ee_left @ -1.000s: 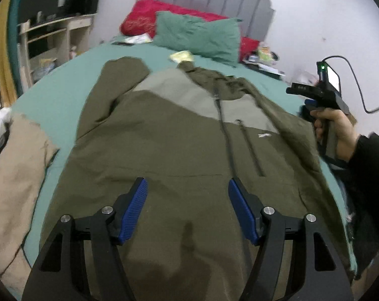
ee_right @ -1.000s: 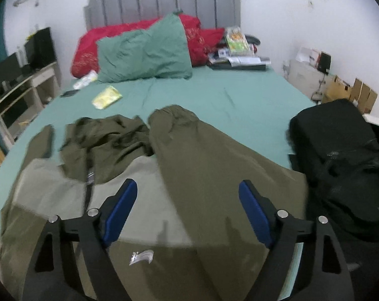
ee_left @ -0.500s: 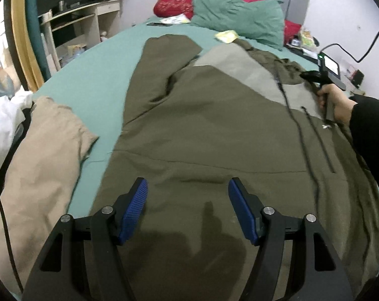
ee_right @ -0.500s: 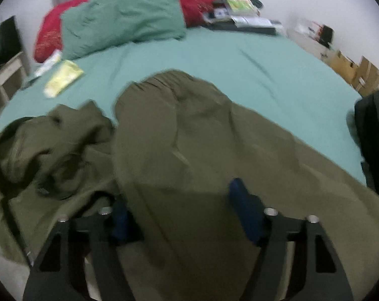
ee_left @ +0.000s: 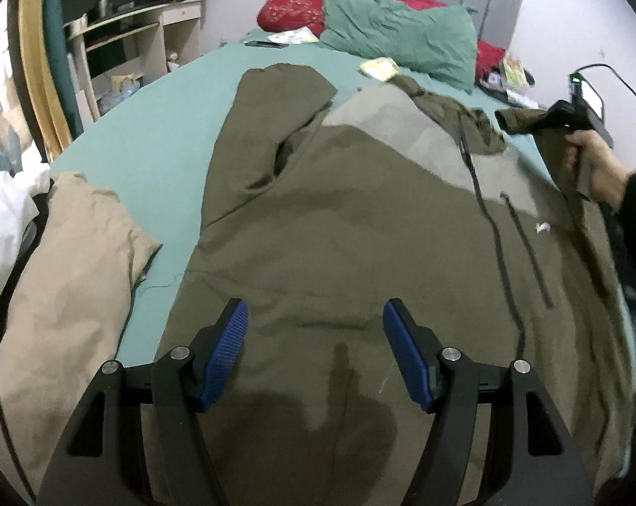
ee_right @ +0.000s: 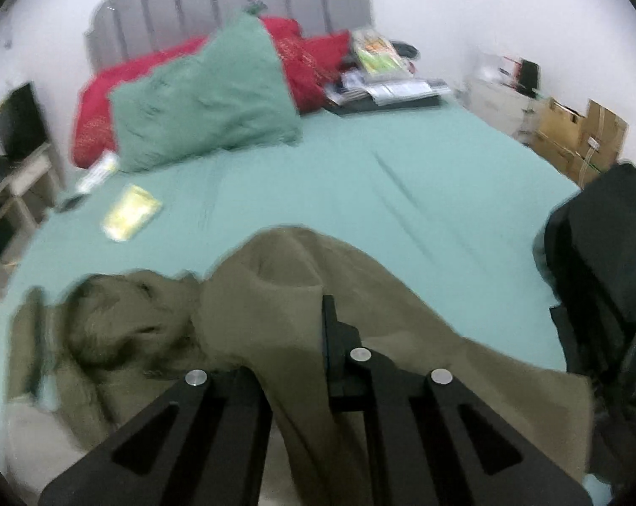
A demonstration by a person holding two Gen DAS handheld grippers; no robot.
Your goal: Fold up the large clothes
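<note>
Olive jacket (ee_left: 360, 227) spread front-up along the teal bed (ee_left: 157, 135), hem near, hood far toward the green pillow (ee_left: 402, 38). Left gripper (ee_left: 313, 354) poised above the hem area, blue pads (ee_left: 225, 354) wide apart, nothing between them. Right gripper (ee_right: 292, 337) clamped on the right sleeve (ee_right: 284, 295), olive cloth bunched through the closed jaws and raised off the sheet; seen from the left wrist view as a cuff jutting past the tool at far right. Left sleeve (ee_left: 267, 122) lying flat along the jacket's left edge. Beige garment (ee_left: 65, 278) crumpled at near left, black bag (ee_right: 604, 270) at right, both off the jacket.

Likely step: folding the right sleeve inward across the chest. Best done by carrying the cuff leftward and low, laying it straight over the zipper (ee_left: 499, 244), keeping the shoulder seam as the crease. Worth pinning the hem with the left gripper against dragging. Release only once the sleeve rests flat, without twists.
</note>
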